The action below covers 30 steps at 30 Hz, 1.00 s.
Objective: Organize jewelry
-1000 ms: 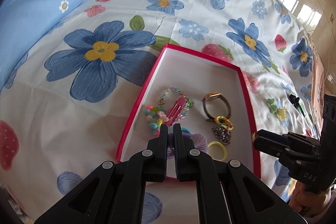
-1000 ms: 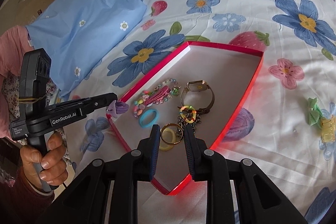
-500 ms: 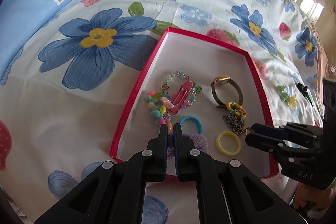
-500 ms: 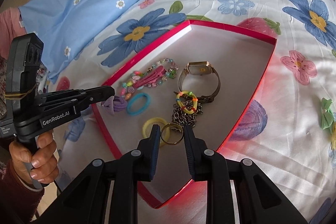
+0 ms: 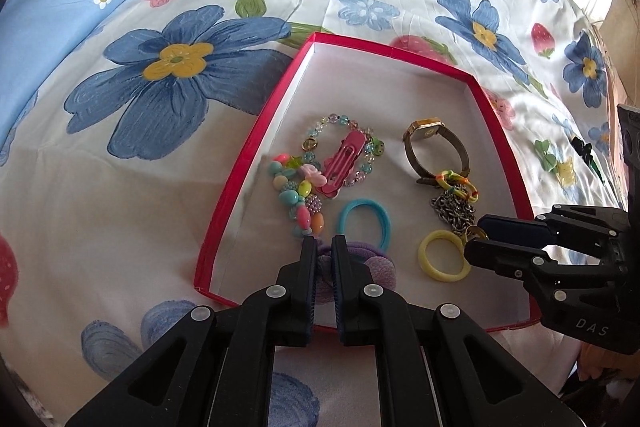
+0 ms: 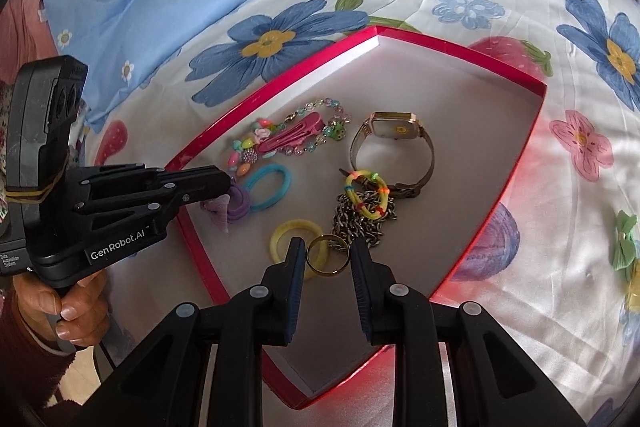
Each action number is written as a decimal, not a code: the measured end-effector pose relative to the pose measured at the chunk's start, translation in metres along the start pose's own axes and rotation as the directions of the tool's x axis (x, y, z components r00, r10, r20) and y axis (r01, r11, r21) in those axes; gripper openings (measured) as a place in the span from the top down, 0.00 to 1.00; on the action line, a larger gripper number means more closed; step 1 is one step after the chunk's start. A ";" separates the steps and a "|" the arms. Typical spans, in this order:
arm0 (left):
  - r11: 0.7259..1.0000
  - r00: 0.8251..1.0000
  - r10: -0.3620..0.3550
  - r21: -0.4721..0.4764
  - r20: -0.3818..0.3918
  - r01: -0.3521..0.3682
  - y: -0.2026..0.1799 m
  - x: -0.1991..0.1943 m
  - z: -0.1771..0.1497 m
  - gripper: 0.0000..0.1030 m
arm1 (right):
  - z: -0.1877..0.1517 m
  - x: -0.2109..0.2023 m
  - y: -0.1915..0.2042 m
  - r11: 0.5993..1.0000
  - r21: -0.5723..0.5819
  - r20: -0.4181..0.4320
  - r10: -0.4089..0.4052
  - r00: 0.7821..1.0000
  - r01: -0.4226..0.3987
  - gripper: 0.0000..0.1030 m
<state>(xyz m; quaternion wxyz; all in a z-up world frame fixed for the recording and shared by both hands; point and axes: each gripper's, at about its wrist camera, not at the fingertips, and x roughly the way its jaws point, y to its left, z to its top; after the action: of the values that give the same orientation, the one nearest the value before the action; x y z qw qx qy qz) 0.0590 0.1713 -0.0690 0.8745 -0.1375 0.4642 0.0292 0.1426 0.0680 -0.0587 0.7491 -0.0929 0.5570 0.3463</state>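
Red-rimmed box (image 5: 256, 155) lies on the flowered bedsheet (image 5: 120, 187). At its near-left corner the left tool (image 5: 324, 247) is clamped on a purple scrunchie (image 6: 236, 205). The right tool (image 6: 325, 255) holds a gold ring (image 6: 327, 254) between its fingers, above the box floor just beside the yellow band (image 5: 442, 261) and chain (image 6: 360, 223).

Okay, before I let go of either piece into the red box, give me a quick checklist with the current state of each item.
1. Left tool gripping purple scrunchie: ok.
2. Scrunchie over red box floor: ok.
3. Gold ring between right tool fingers: ok; firmly pinched, cannot tell.
4. Ring inside box walls: ok.
5. Ring's drop spot free: not ok, yellow ring and chain right there.
6. Tools apart: ok.
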 end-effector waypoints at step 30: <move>1.000 1.000 0.008 -0.024 0.023 -0.007 -0.001 -0.024 -0.005 0.54 | -0.003 -0.036 -0.012 0.997 0.079 0.112 0.013 0.994 -0.022 0.54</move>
<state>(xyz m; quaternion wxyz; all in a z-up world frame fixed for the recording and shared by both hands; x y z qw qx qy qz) 0.0417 0.1707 -0.0511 0.8780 -0.1461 0.4541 0.0398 0.1424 0.0430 -0.0306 0.7791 -0.0386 0.5286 0.3348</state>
